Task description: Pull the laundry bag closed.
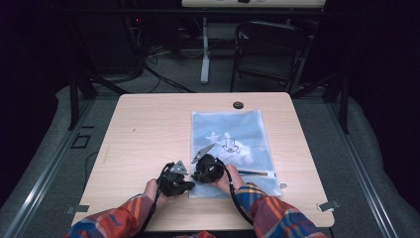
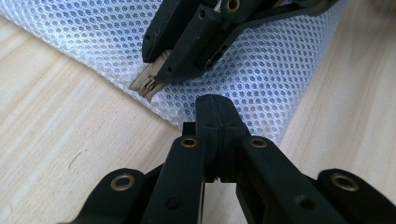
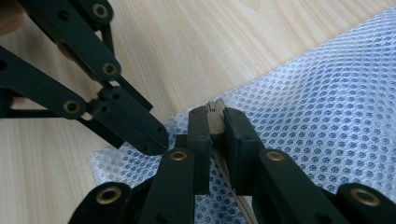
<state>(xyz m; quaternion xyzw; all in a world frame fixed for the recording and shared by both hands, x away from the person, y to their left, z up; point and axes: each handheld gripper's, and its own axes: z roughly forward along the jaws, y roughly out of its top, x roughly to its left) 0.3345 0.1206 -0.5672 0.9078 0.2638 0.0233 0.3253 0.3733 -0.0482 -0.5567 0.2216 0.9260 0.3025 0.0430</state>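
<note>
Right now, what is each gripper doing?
Left gripper: shut on the corner of the mesh bag.
Right gripper: shut on the zipper pull.

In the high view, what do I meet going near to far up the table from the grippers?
Right gripper at the mesh bag's near corner → arrow print on the mesh bag → black round cap near the table's far edge → folding chair behind.

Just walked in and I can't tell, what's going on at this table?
A person at a wooden table is working on a white mesh zip bag with a gripper in each hand. The right gripper is shut on the zipper pull at the bag's near corner. The left gripper is shut, pinching the mesh edge beside it. The bag lies flat, with something printed inside.
</note>
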